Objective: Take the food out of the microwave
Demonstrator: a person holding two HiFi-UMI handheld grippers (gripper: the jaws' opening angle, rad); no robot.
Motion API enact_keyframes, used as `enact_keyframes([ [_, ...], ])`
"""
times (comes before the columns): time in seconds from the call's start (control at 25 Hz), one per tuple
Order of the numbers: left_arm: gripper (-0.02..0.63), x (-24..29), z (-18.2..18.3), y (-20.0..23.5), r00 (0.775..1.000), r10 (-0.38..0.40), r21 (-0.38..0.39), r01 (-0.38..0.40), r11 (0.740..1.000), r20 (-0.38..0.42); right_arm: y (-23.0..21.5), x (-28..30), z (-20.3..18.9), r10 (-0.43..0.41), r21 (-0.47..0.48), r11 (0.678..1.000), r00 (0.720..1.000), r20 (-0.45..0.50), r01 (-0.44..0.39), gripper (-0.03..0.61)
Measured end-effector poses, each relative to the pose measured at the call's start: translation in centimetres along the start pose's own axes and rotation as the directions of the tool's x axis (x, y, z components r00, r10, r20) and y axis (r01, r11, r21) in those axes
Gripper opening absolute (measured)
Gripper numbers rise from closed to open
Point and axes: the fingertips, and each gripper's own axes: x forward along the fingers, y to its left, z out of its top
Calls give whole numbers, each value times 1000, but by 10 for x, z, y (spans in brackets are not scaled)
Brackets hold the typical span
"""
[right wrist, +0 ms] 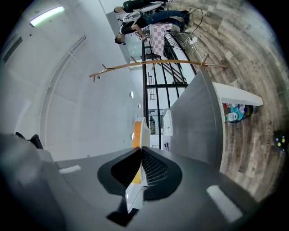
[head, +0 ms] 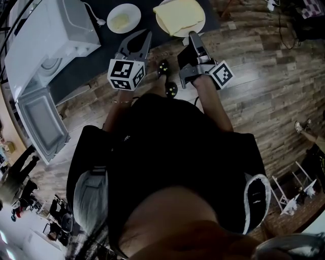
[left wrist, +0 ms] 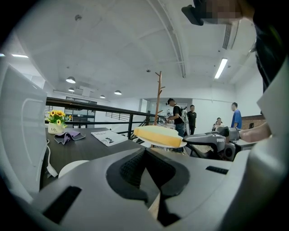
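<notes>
Your plate (head: pixel 172 32) of yellow food (head: pixel 179 14) is cut by the head view's top edge; the microwave (head: pixel 51 35) runs off the left, its inside hidden

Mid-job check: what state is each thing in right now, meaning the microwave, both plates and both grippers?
microwave: door swung open
large plate: out of the microwave, carrying yellow food, gripped at its rim
small plate: resting on the dark table, pale food on it
right gripper: shut on the large plate
left gripper: shut, empty
</notes>
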Motion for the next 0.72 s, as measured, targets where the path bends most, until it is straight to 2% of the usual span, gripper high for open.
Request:
enact_keyframes([
  [0.72,8,34,-14,33,999,-4,-39,2,999,-50,-29,49,12,-47,-4,999,998,-28,47,6],
])
